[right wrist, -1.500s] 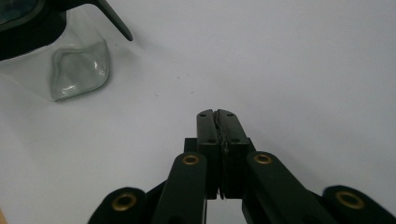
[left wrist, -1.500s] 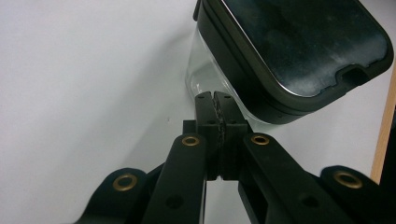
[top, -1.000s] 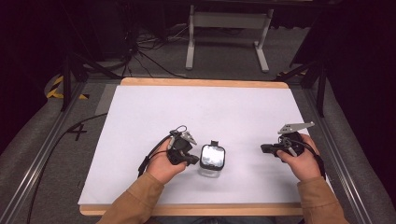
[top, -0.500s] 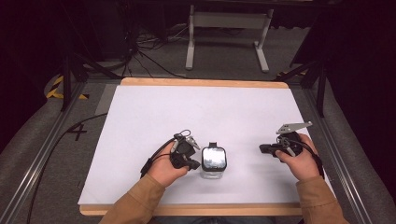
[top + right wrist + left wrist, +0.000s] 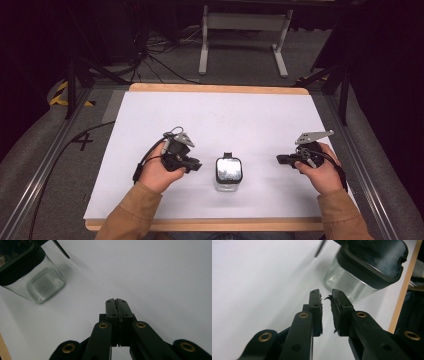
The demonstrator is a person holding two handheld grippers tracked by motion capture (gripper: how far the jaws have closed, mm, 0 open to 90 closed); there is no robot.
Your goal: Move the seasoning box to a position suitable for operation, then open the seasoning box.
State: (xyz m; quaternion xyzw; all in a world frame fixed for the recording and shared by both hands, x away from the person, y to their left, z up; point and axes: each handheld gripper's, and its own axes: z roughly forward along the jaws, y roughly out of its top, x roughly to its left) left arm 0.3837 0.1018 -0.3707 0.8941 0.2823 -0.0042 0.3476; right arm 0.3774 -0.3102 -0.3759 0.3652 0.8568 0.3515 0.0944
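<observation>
The lidded glass jar is sitting between both grippers, nearer the left gripper, narrowly parted and empty; the right gripper is resting closed.

High view: looking down across the white table. Gripper views: riding low, close, both sharing the glass jar.

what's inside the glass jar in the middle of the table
Nothing shows through the clear walls of the glass jar; it looks empty. Its dark lid hides the inside from above.
</observation>
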